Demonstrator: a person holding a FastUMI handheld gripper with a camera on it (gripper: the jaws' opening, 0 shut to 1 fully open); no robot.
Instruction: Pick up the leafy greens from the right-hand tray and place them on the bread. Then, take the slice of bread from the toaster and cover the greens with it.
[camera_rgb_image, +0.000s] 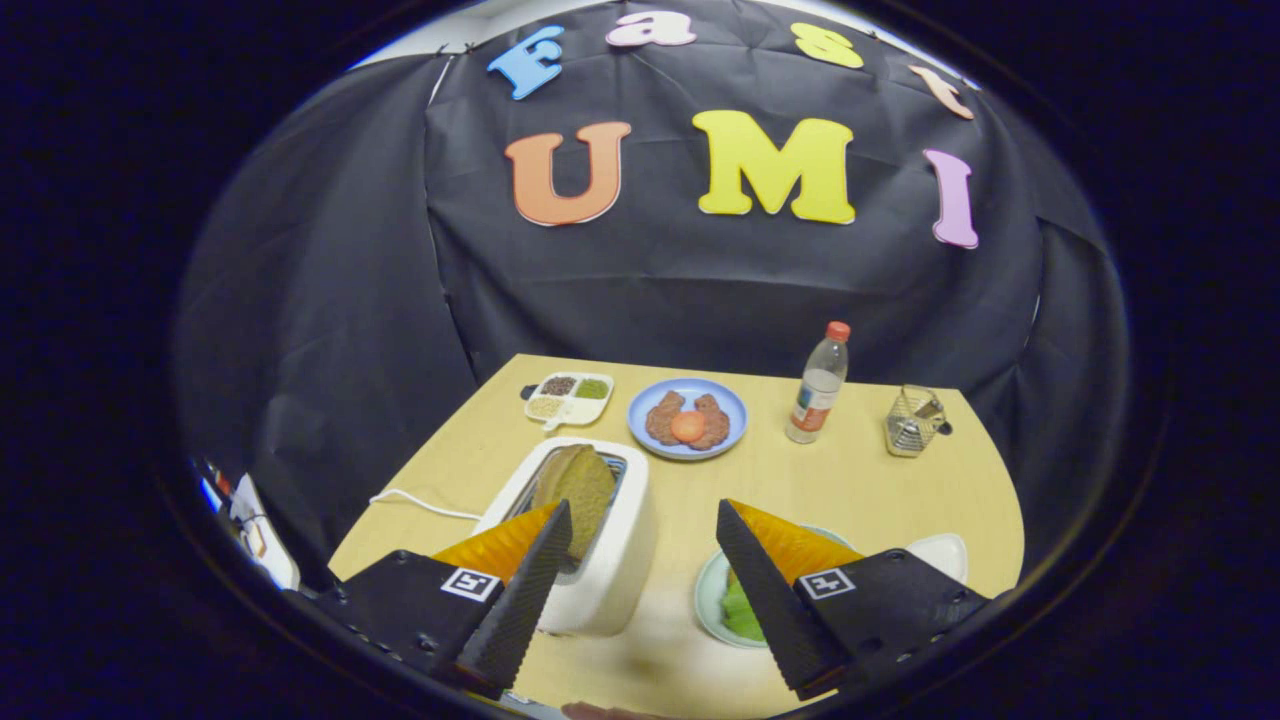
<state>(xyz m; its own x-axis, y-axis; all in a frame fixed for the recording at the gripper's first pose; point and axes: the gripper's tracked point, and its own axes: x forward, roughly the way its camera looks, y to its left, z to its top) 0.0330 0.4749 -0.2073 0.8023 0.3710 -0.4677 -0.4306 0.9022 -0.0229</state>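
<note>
the tool's (640, 525) right finger hides most of the leafy greens (742, 608) and their plate (708, 596).

A staged recording booth, not a true kitchen: black cloth (700, 280) walls hang behind a pale wooden surface (860, 480) laid with props, a toaster (600, 560) at 6 o'clock, a plate (687, 419) and bottle (818, 384) at 12.

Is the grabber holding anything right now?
No. The gripper has its jaws wide apart with nothing between them. The bread sits in the toaster; the greens lie on their plate.
</note>
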